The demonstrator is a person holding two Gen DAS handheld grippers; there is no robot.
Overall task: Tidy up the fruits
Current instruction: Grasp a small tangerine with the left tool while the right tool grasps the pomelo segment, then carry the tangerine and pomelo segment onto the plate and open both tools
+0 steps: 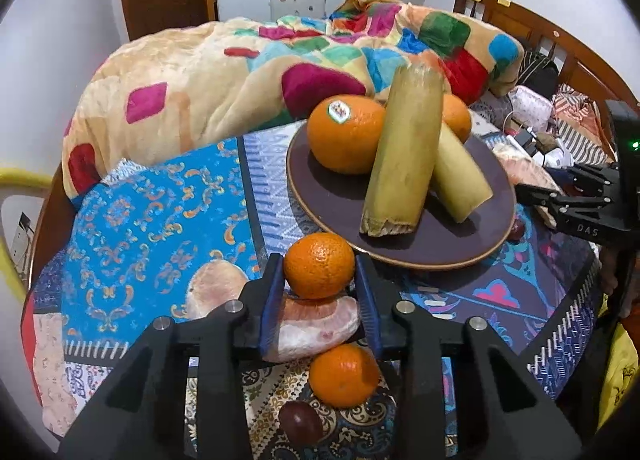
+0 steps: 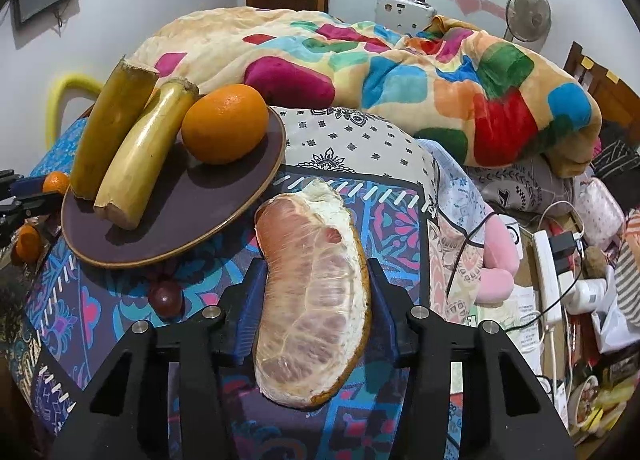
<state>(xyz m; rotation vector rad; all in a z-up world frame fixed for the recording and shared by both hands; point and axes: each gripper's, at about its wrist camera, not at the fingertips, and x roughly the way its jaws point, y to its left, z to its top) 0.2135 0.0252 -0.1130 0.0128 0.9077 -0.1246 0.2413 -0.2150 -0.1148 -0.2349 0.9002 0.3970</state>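
Observation:
My left gripper is shut on a small mandarin, held just in front of the dark plate. The plate holds a big orange, a second orange behind, and two sugarcane pieces. Below the held mandarin lie a pomelo segment, another mandarin and a dark grape. My right gripper is shut on a large pomelo segment, right of the plate. A grape lies by the plate rim.
Everything sits on a patterned cloth on a bed. A bunched colourful blanket lies behind the plate. Another pomelo piece lies left of my left gripper. Power strip and cables clutter the right side.

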